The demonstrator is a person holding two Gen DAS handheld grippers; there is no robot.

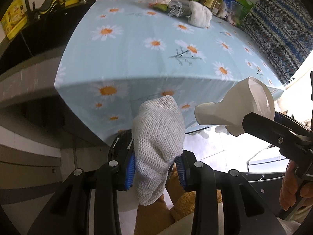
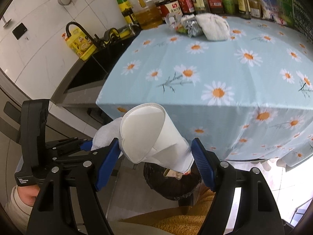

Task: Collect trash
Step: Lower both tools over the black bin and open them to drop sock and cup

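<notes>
Our left gripper clenched a white knitted cloth and our right gripper pinched a crushed white paper cup, both off the near edge of the daisy-print tablecloth. We judged the creased cup might slip and miss the dark round bin below, while the hanging cloth could snag. More scraps lay at the far edge.

My left gripper is squeezed tight on a white knitted cloth. My right gripper pinches a squashed paper cup. Both sit side by side, pointing forward, close together.
</notes>
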